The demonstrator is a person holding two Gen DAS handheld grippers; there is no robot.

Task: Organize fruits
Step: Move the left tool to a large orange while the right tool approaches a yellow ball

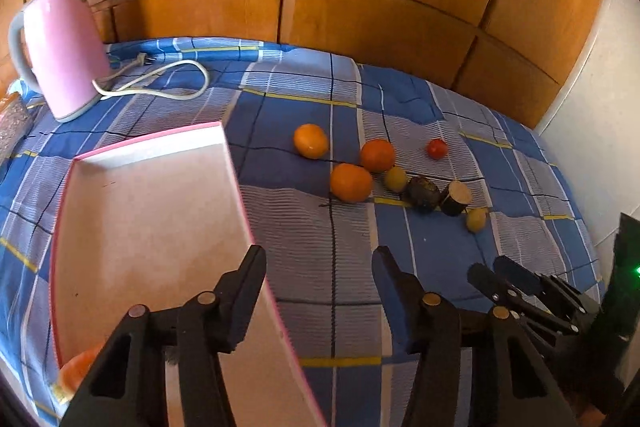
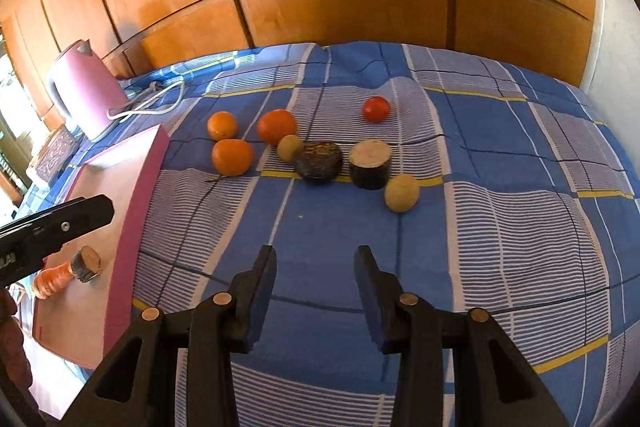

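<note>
Three oranges (image 1: 351,182) (image 2: 232,156), a red tomato (image 1: 437,148) (image 2: 376,108), two yellow-green fruits (image 1: 395,179) (image 2: 401,193), a dark avocado (image 1: 423,193) (image 2: 319,161) and a dark cut cylinder (image 1: 455,197) (image 2: 370,164) lie on the blue checked cloth. The pink-rimmed tray (image 1: 152,187) (image 2: 132,195) holds an orange carrot-like piece (image 2: 50,281) (image 1: 78,367) and a small cut stub (image 2: 86,263). My left gripper (image 1: 318,261) hangs open over the tray's right rim, holding nothing. My right gripper (image 2: 316,255) (image 1: 492,269) is open and stands short of the fruit, nothing between its fingers.
A pink kettle (image 1: 64,55) (image 2: 86,95) with a white cord (image 1: 160,83) stands at the back left, behind the tray. Wooden panelling (image 1: 360,7) closes off the back. A white wall (image 1: 592,131) borders the right. A finger of my left gripper (image 2: 80,215) reaches over the tray.
</note>
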